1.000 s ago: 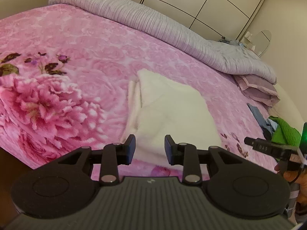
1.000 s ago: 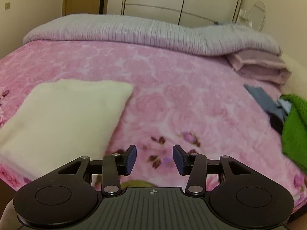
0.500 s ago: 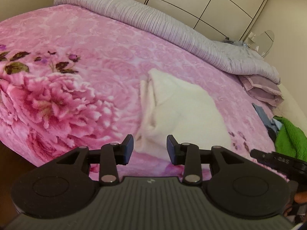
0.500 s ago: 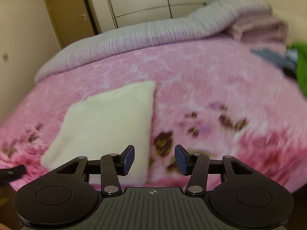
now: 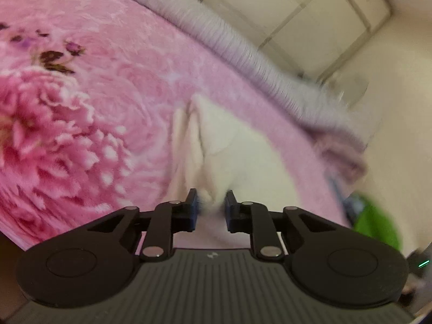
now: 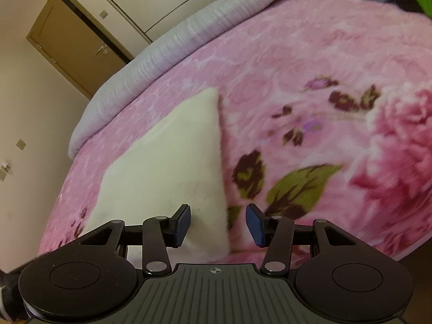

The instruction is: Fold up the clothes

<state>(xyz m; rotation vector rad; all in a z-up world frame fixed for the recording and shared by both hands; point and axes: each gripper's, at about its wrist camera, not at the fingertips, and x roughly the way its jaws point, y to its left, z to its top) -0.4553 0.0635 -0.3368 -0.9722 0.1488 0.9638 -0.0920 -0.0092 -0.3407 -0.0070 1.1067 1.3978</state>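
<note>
1 folded cream garment [image 5: 237, 159] (pinched), 1 pink blanket [image 5: 108, 86], 2 grippers

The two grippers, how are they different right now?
The left gripper has its jaws close together, just been closing, with a bunched bit of the white cloth between them. The right gripper has its jaws wider apart, and only the cloth's near corner sits in the gap, not pinched. Both are black with blue pads, and both are at the cloth's near edge on the pink blanket.
</note>
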